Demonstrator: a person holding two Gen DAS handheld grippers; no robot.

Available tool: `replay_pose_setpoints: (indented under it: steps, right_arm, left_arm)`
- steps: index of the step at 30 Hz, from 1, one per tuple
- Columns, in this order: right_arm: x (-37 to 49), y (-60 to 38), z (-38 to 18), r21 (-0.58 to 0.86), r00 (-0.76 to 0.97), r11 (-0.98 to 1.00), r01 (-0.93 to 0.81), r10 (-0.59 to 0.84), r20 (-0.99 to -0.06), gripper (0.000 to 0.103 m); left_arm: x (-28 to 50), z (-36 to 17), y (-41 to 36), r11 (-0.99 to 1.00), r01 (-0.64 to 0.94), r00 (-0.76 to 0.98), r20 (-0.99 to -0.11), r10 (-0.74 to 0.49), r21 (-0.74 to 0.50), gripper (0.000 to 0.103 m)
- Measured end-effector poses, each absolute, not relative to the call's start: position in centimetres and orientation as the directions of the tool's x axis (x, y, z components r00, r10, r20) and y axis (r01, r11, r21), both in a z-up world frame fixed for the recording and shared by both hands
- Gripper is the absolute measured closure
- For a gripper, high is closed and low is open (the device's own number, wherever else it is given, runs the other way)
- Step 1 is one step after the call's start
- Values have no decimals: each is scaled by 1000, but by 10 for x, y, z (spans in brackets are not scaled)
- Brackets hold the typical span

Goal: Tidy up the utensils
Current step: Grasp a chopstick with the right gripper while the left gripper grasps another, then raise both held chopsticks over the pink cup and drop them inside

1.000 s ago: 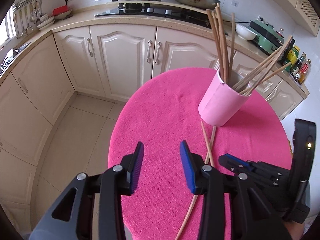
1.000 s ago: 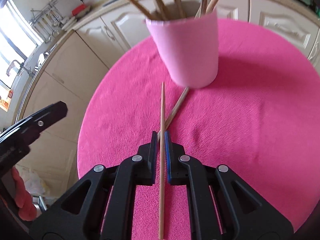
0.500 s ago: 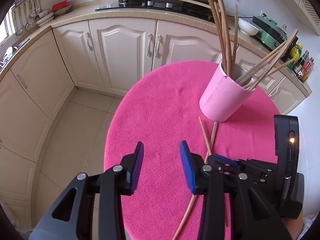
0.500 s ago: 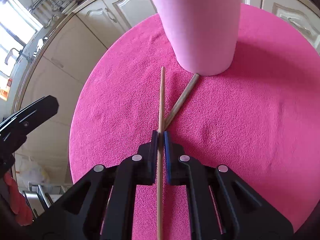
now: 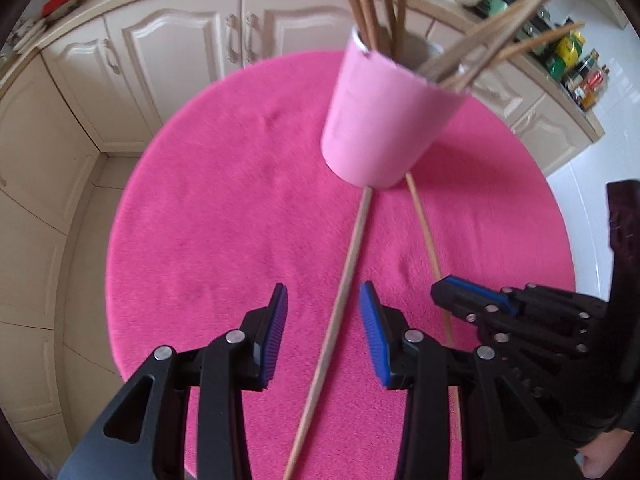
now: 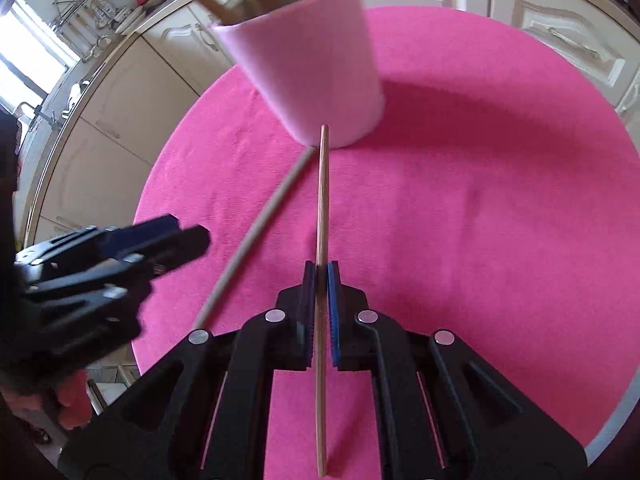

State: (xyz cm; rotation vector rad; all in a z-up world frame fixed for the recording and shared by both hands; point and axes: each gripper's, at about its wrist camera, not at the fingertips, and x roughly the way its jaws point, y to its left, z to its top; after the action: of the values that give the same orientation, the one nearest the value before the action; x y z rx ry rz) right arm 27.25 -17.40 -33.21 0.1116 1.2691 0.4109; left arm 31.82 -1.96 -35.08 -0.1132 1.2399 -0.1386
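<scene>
Most of the long wooden chopsticks (image 5: 376, 4) already stand in the pink cylindrical cup (image 5: 384, 120), at twelve o'clock on the round table under its bright pink cloth (image 5: 208, 216). Two remain. The right gripper (image 6: 319, 280) is pinching one thin wooden chopstick (image 6: 322, 200), its tip pointing at the cup's base. The other loose wooden chopstick (image 5: 344, 280) lies flat on the cloth, running from the cup toward six o'clock between the spread fingers of the left gripper (image 5: 323, 316) (not yet touched, as far as I can judge). There is bare cloth at nine and three o'clock; the table's edge drops away near seven o'clock, and the leaning sticks crowd the cup's mouth.
</scene>
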Motion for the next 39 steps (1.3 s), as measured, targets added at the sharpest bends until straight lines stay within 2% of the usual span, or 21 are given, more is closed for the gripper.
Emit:
replay_pose_setpoints:
  steps: [10,14,23,30,39]
  right_arm:
    - [277,-180,-336,266,180,932,-245,314,-932,96]
    - [283,-172,-339,247,144,936,-251,289,-946,96]
    - [292,-161,-343,214,85,943,-254,242,-966,96]
    - [291,-164,-345,231,89,938,-258,261,-961,97]
    - [274,-180,-319,339,202,904,-260,395,-896,97]
  left_arm:
    - [335,-376,-47,989,89,242,-960,-138,-119,66]
    - [339,-380,-53,992,99,233,-968,-99,-78,82]
    - [345,-379,-65,994,111,249,-967,-51,-24,92]
    - [338,-369,-61,993,91,280,-956,-93,-70,97]
    - [315,-326,-35,977,61,449,-869,-209,-204,97]
